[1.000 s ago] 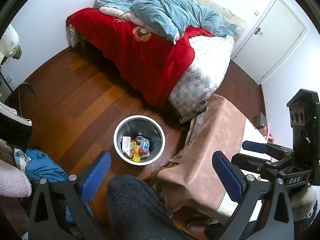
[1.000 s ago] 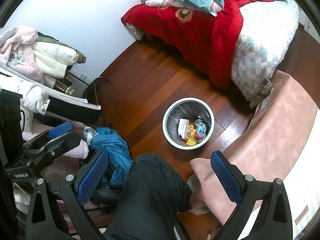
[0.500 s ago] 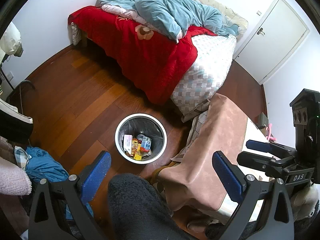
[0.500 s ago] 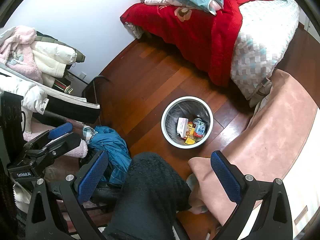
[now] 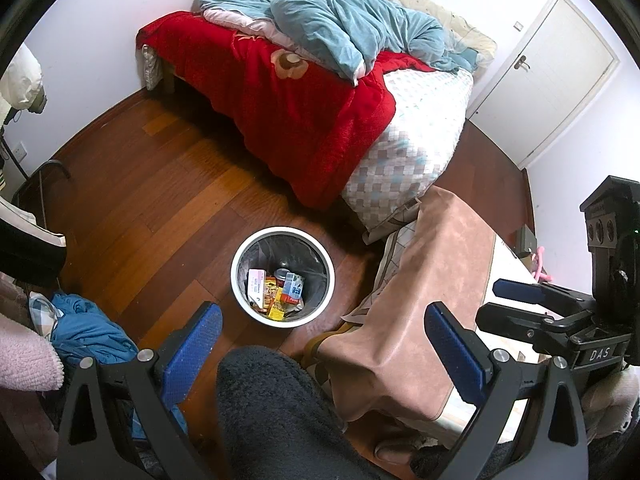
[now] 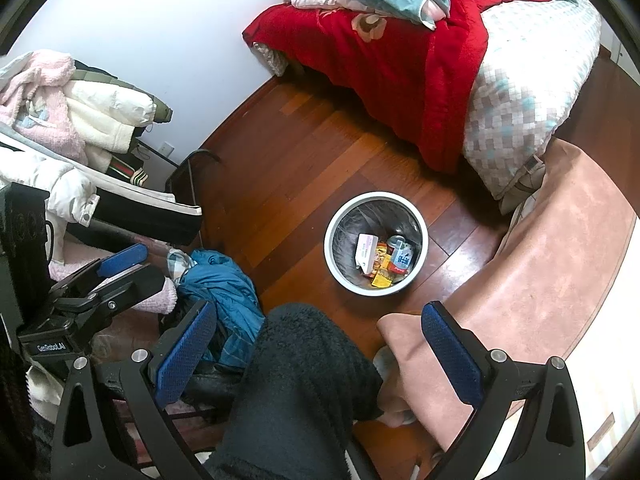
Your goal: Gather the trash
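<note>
A bedroom with a wood floor (image 5: 152, 208), and in the middle of it stands the bin (image 5: 282, 278), a round white tub lined with a dark bag. Everything else is best placed from that bin. Beyond it is the bed (image 5: 400, 152) with a red blanket (image 5: 288, 108) hanging down its side; to one side of it a tabletop under a pink cloth (image 5: 416, 320); to the other side a heap of blue clothes (image 5: 86, 328) on the floor.

The trash (image 5: 276, 290) lies in the bottom of the bin: a white carton, a can, yellow and red wrappers, all touching in one small pile. No loose trash shows on the floor around it.

Both grippers hang above, near the person's dark-trousered knee (image 6: 304, 380), looking down. The left gripper (image 5: 320, 350) is spread wide and holds nothing; the right gripper (image 6: 318, 346) is likewise spread and bare. From each, the bin lies ahead and below, close to the line between the fingers. In the left view it sits just past the left finger; in the right view it sits nearly centred. I judge neither arm clearly nearer. Being round, the bin offers no long axis, so its rim can be taken from any side.
</note>
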### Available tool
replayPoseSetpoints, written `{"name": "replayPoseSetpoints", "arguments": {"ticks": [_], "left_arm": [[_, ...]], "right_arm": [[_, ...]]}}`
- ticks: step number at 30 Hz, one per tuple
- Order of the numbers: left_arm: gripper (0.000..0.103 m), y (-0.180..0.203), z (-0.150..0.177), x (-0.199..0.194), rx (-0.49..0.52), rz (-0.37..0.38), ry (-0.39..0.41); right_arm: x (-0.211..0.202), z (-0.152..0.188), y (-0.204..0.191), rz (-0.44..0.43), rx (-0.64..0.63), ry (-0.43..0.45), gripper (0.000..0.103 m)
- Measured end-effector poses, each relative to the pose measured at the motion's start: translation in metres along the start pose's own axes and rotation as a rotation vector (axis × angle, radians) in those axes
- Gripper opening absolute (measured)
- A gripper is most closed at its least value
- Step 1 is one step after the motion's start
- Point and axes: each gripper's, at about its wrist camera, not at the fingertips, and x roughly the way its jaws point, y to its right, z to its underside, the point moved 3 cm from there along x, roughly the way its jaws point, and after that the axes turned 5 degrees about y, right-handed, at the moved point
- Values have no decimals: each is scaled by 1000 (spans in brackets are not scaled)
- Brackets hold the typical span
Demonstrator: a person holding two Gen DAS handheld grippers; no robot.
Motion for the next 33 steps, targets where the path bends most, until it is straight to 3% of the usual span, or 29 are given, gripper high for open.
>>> {"name": "replayPoseSetpoints", "arguments": {"ticks": [33], "left_arm": [[103,-3,8,-4,-9,-8,8]], "right_arm": [[1,3,-12,-17,-5,-11,103]]}}
